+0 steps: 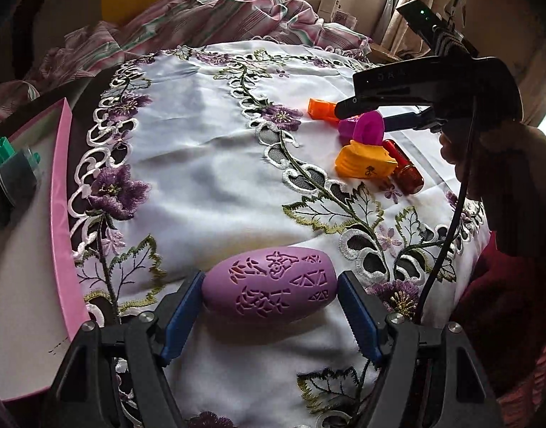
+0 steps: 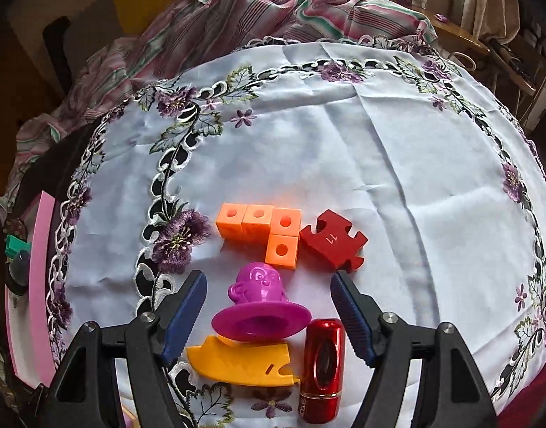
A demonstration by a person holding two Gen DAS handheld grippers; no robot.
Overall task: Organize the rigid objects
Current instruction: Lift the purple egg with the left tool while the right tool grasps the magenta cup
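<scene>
I have the left gripper [image 1: 269, 315] around the purple egg [image 1: 269, 287], which sits between its jaws near the table's near edge. The left pad looks to be touching the egg's end, but I see a sliver of gap at the right pad, so I can't tell whether it is truly gripped or only bracketed. The pink tray [image 1: 64, 214] lies along the table's left edge with a green piece [image 1: 1, 151] already in it, so I judge the egg is bound there.

The right gripper [image 2: 267, 317] hangs over the cluster toward the table's right side, jaws wide and holding nothing. Between them is the magenta toy [image 2: 260, 303], leaning on the yellow boat [image 2: 242, 362]; the red tube [image 2: 322, 367] lies just beside, with the orange blocks [image 2: 260, 230] and the red puzzle piece [image 2: 331, 244] farther back.

Next, I reckon, the right jaws must drop and close on the magenta toy alone. The boat and tube crowd it, so a clean, centred approach matters.
</scene>
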